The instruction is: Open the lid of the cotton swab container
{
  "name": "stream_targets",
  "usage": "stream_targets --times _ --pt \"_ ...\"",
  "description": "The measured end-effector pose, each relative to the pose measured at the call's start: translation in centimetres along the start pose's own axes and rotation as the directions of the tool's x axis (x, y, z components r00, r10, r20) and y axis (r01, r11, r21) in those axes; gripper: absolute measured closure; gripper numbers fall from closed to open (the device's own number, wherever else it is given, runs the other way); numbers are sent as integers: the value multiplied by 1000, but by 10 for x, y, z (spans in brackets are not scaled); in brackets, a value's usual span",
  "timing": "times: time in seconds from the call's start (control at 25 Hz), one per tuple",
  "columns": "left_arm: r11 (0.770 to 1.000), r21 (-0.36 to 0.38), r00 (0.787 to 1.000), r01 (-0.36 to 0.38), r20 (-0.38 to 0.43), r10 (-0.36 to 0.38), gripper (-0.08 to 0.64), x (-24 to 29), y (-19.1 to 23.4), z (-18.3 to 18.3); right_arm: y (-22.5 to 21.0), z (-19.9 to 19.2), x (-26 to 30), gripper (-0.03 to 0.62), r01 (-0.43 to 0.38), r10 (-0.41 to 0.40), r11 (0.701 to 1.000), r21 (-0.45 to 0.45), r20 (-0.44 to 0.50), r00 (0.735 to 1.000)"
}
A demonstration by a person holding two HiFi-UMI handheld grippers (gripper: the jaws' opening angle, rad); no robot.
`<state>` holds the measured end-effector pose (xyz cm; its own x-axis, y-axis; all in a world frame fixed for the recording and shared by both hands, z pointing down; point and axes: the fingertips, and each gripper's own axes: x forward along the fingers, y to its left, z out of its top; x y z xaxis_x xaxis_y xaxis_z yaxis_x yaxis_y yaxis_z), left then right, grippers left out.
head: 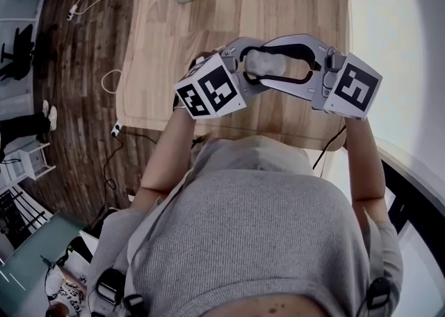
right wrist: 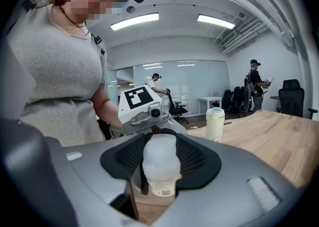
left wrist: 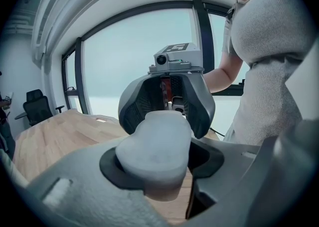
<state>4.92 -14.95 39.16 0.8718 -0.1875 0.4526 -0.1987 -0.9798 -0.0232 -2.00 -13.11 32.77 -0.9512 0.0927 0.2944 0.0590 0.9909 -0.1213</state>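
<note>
I've got the cotton swab container (head: 268,64) lifted above the wooden table's (head: 278,3) near edge. My left gripper (left wrist: 164,171) clamps one end, my right gripper (right wrist: 159,181) clamps the other, facing it.

Left gripper (left wrist: 154,149), right gripper (right wrist: 160,164) facing each other, tips overlapping, both clamped on container (head: 268,64).

A long light wooden table (head: 278,3) stands on a dark plank floor (head: 76,51); a big curved window with dark frames (left wrist: 129,66) gives pale daylight; a black office chair (left wrist: 37,109) waits near; glass partition walls (right wrist: 189,84) and bright ceiling strip lights (right wrist: 134,21) close the room.
</note>
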Motion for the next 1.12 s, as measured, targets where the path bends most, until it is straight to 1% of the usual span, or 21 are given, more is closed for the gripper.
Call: stream_targets --times 0.16,0.28,0.36,0.4,0.44,0.48,0.56,0.6,0.64,0.72,0.76,0.96,1.04,1.08,1.12 --pt "1000 2 1000 1 -8 -1 331 -1 0 -2 -1 2 1 394 -11 11 999 36 11 1000" --pt "1000 5 1000 12 -14 -12 331 -1 0 -1 -3 3 -1 397 -15 13 997 81 29 999" --pt "999 34 1000 13 -9 -13 331 0 -3 3 -10 8 -4 401 3 -13 992 126 80 997" --pt "999 43 1000 17 4 -17 339 1 -6 8 -16 13 -8 595 23 -41 989 147 122 992" --pt "999 31 1000 26 16 -26 341 4 -8 12 -21 17 -11 595 41 -62 989 143 148 987" --pt "999 4 999 43 18 -43 339 6 -9 15 -22 17 -12 595 58 -73 993 104 145 987" --pt "997 -24 997 75 3 -75 337 7 -9 14 -18 14 -13 592 73 -74 997 6 106 992" --pt "996 -23 997 83 -1 -83 337 5 -8 13 -16 15 -13 591 70 -69 997 -11 99 993" --pt "996 -20 996 87 0 -87 337 2 -6 13 -13 16 -13 575 63 -62 998 -13 102 993" --pt "996 -14 996 84 -2 -84 337 -3 -4 12 -9 17 -15 453 44 -42 999 -19 104 994" --pt "997 -9 997 81 -8 -81 337 -4 -3 11 -6 16 -16 417 37 -34 999 -26 96 995" --pt "996 -6 996 86 -12 -86 337 -4 -4 11 2 14 -11 417 -18 21 999 -49 53 998" --pt "996 -10 996 87 -1 -87 337 -5 -3 13 5 10 -8 334 -43 43 997 -57 10 999" --pt "996 -7 996 86 2 -86 337 -5 -2 15 6 7 -6 336 -47 47 997 -62 -12 999" --pt "996 0 996 85 -1 -85 337 -6 -2 15 5 6 -4 354 -46 45 997 -64 -23 999"
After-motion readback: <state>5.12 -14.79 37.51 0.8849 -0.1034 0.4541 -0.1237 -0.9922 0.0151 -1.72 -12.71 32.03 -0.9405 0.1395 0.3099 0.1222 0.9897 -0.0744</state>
